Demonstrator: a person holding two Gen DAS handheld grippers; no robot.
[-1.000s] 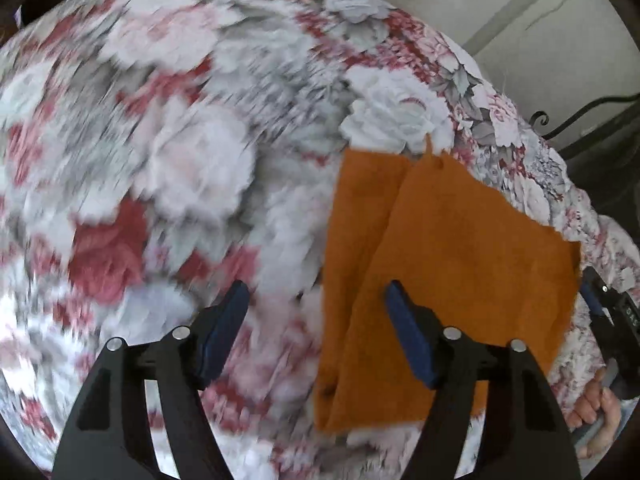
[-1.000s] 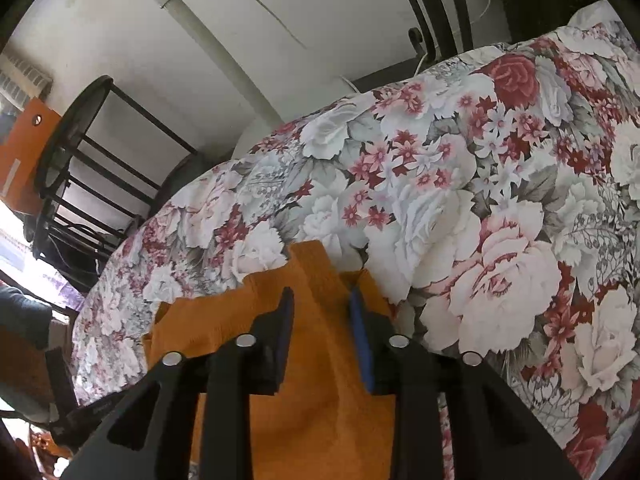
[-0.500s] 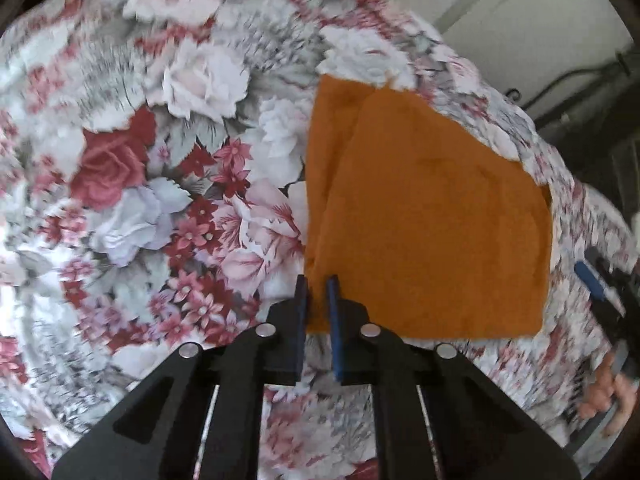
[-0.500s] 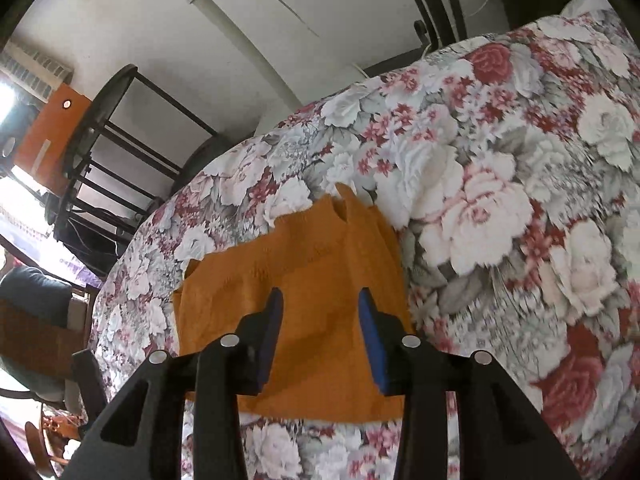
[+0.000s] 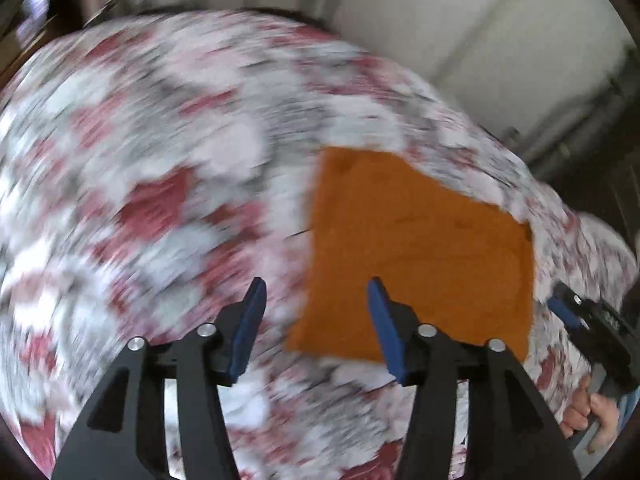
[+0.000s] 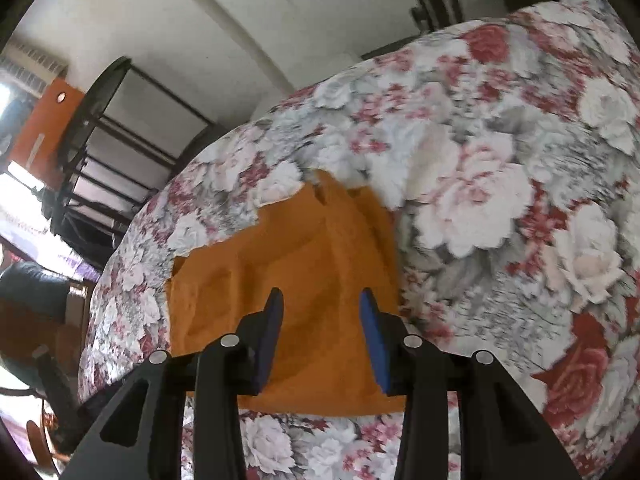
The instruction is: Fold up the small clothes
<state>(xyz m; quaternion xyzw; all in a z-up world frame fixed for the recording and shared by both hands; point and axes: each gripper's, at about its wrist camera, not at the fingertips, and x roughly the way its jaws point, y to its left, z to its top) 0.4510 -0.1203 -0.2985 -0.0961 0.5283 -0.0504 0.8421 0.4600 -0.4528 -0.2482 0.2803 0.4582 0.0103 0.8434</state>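
A small orange cloth (image 5: 420,256) lies folded flat on the floral bedspread (image 5: 160,200). My left gripper (image 5: 316,328) is open and empty, hovering above the cloth's near left corner. In the right wrist view the same orange cloth (image 6: 304,272) lies rumpled, with raised creases. My right gripper (image 6: 320,336) is open and empty, just above the cloth's near edge. The right gripper also shows at the far right of the left wrist view (image 5: 592,320), held by a hand.
The floral bedspread (image 6: 500,200) covers the whole work surface. A black metal rack (image 6: 112,152) stands past its far left edge by a white wall (image 6: 280,12). An orange panel (image 6: 44,128) is behind the rack.
My left gripper has opened from shut and lifted back from the cloth's corner. My right gripper has opened wider. The cloth now lies released on the bedspread.
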